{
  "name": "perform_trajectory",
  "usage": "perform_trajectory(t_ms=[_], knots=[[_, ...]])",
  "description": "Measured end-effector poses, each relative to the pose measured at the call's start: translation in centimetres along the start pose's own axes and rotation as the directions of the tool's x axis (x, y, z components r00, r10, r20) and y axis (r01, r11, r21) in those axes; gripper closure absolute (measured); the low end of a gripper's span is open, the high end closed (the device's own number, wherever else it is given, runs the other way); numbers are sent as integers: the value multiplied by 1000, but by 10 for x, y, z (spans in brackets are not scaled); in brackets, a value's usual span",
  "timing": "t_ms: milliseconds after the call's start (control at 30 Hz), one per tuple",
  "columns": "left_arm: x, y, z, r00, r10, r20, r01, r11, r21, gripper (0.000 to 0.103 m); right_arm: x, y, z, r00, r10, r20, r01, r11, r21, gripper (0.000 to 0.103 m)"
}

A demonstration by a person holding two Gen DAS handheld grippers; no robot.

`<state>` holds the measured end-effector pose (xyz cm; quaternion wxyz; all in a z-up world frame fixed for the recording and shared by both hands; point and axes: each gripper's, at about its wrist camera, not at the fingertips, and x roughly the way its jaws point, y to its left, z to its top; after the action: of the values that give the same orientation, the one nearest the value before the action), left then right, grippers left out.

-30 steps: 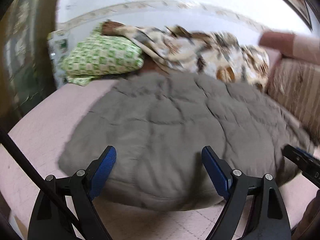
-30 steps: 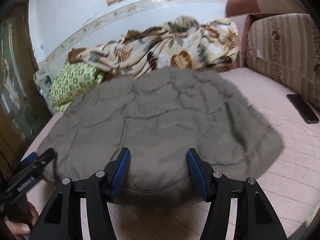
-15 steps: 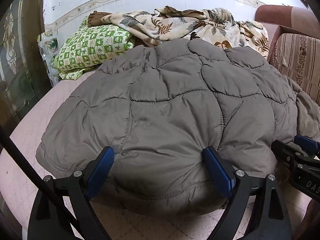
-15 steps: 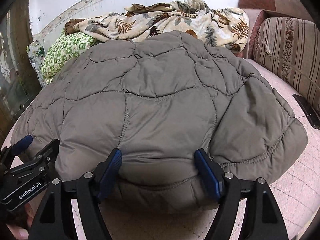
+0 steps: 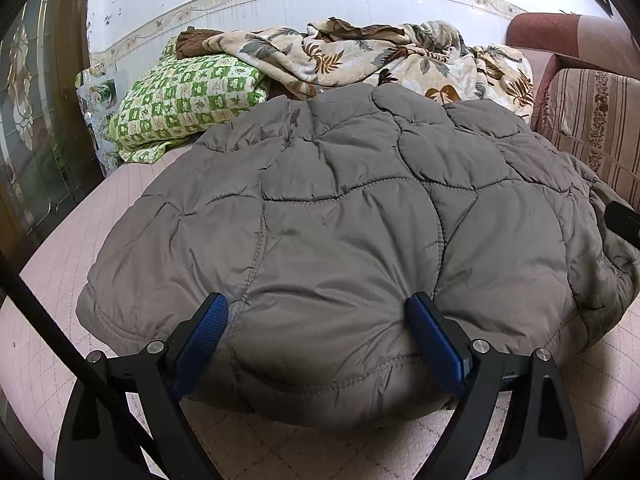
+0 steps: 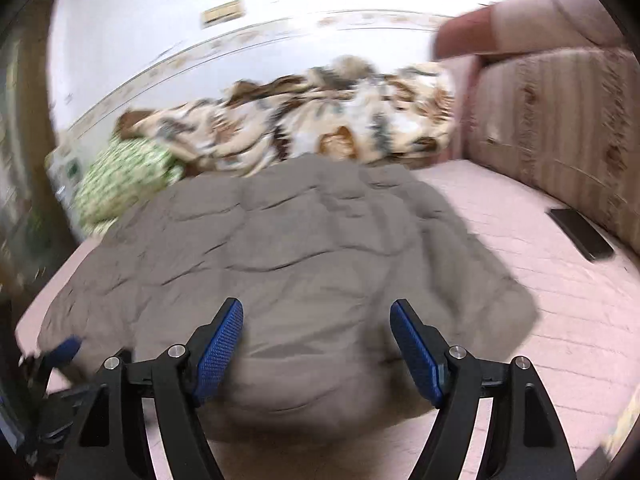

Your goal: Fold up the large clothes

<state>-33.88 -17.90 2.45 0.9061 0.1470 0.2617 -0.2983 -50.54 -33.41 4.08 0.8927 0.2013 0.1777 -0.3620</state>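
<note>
A grey quilted jacket lies spread in a puffy mound on the pink bedsheet. My left gripper stands wide open at its near hem. The blue pads sit against the fabric, which bulges up between them. The right wrist view is blurred. There my right gripper is open and set back a little, with the jacket lying in front of its fingers and under them. A black part of the right gripper shows at the jacket's right side. The left gripper's blue tip shows at the jacket's left corner.
A green checked pillow and a crumpled floral blanket lie behind the jacket against the wall. A striped sofa cushion borders the right side. A dark phone lies on the sheet near it. A glass door stands at the left.
My left gripper has come closer and lower onto the jacket's near hem. My right gripper's jaws widened, went up against the jacket, then drew back, so its view is blurred now.
</note>
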Motion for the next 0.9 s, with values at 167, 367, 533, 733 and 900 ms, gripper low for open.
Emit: perform_trajectory(t_ms=[167, 367, 533, 733, 900], knots=[[0, 0, 0, 1000, -1, 0, 1, 1000, 1, 12, 30, -23, -7, 987, -26, -158, 40, 996, 81, 22], [-4, 2, 0, 1000, -11, 8, 11, 1000, -5, 12, 22, -12, -8, 991, -63, -122, 68, 997, 44, 20], [-30, 27, 2, 997, 36, 67, -30, 995, -92, 12, 3, 7, -6, 999, -28, -42, 27, 999, -28, 20], [-8, 56, -3, 998, 20, -67, -35, 973, -230, 11, 29, 19, -21, 981, -38, -189, 15, 992, -122, 14], [-23, 47, -6, 998, 30, -47, -39, 981, -190, 11, 5, 18, -19, 991, 7, -132, -21, 995, -101, 14]])
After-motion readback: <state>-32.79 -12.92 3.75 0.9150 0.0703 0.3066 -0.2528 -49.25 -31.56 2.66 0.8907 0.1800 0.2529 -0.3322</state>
